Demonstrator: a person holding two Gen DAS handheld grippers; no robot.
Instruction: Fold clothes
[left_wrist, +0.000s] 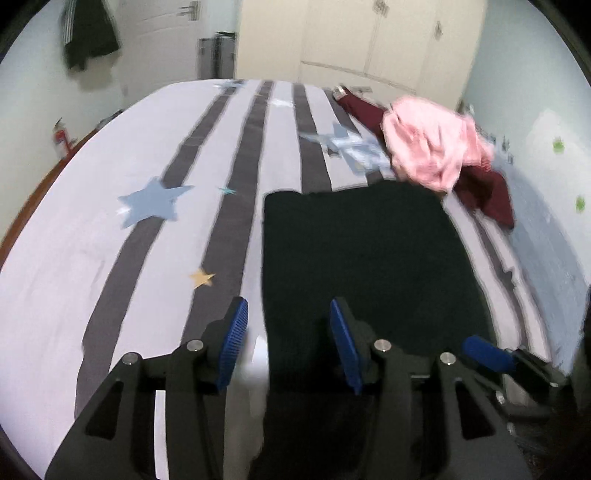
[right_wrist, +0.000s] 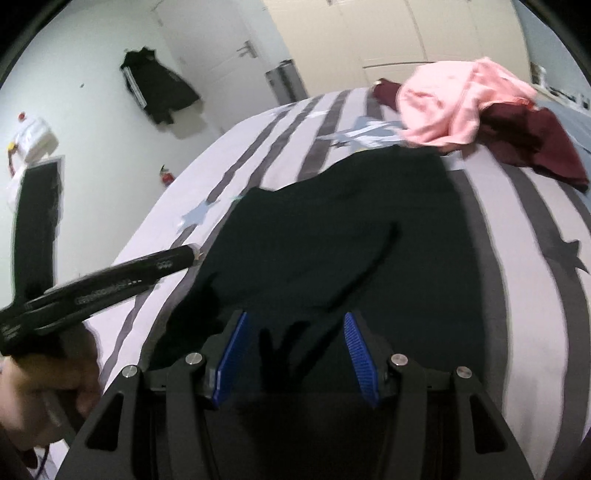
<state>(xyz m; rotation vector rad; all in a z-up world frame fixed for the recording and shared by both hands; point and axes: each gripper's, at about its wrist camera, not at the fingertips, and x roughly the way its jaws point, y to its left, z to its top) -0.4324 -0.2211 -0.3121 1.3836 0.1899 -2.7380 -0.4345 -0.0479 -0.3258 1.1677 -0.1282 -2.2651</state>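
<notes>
A black garment (left_wrist: 362, 258) lies spread flat on the striped bed sheet (left_wrist: 110, 258), near the bed's right side. My left gripper (left_wrist: 288, 332) hovers over the garment's near left edge, jaws open, nothing pressed between the blue pads. In the right wrist view the same black garment (right_wrist: 332, 240) fills the middle. My right gripper (right_wrist: 295, 350) stands open above its near end, with only dark cloth and shadow beneath. The left gripper's black body (right_wrist: 110, 284) reaches in from the left, held by a hand (right_wrist: 55, 376).
A crumpled pink garment (left_wrist: 432, 140) lies on a maroon one (left_wrist: 487, 195) at the bed's far right, close to the wall (left_wrist: 546, 184). A cream wardrobe (left_wrist: 351, 37) stands behind the bed. A dark jacket (right_wrist: 159, 88) hangs on the white wall.
</notes>
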